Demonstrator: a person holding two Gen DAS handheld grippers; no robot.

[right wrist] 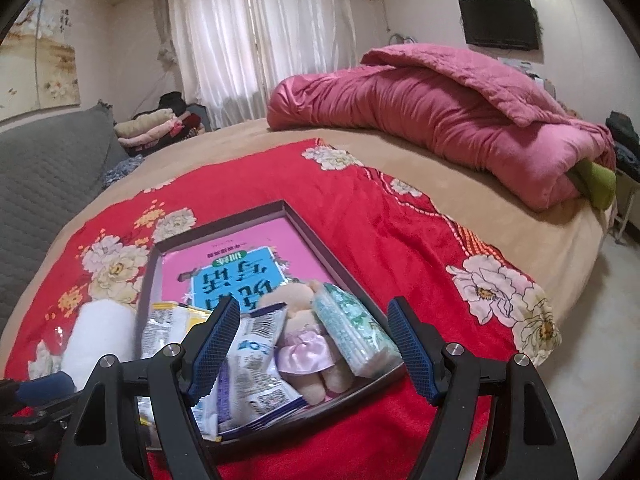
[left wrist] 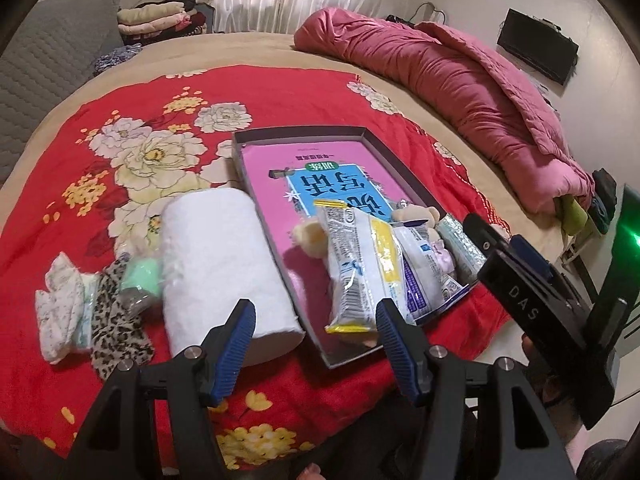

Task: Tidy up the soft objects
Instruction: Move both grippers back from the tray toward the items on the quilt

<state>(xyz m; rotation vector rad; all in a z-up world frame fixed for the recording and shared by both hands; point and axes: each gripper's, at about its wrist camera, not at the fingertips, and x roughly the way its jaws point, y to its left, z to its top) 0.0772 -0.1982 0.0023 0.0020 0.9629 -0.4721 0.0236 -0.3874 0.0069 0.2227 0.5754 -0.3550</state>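
A shallow dark box [left wrist: 400,162] [right wrist: 320,236] with a pink book inside lies on the red floral blanket [left wrist: 280,100]. In its near end lie a yellow-white snack bag [left wrist: 360,264] [right wrist: 168,324], a blue-white pouch [left wrist: 418,276] [right wrist: 256,368], a small plush doll in a pink dress [right wrist: 304,344] and a green tissue pack [right wrist: 352,332]. A white paper roll [left wrist: 224,264] [right wrist: 100,340] lies left of the box. My left gripper [left wrist: 316,320] is open and empty above the box's near left corner. My right gripper [right wrist: 312,320] is open and empty above the doll.
Left of the roll lie a leopard-print cloth [left wrist: 112,320], a mint green item [left wrist: 142,280] and a white patterned cloth [left wrist: 60,312]. A rolled pink quilt [left wrist: 460,80] [right wrist: 440,116] lies at the far right of the bed. Folded clothes [left wrist: 156,18] are stacked at the back left.
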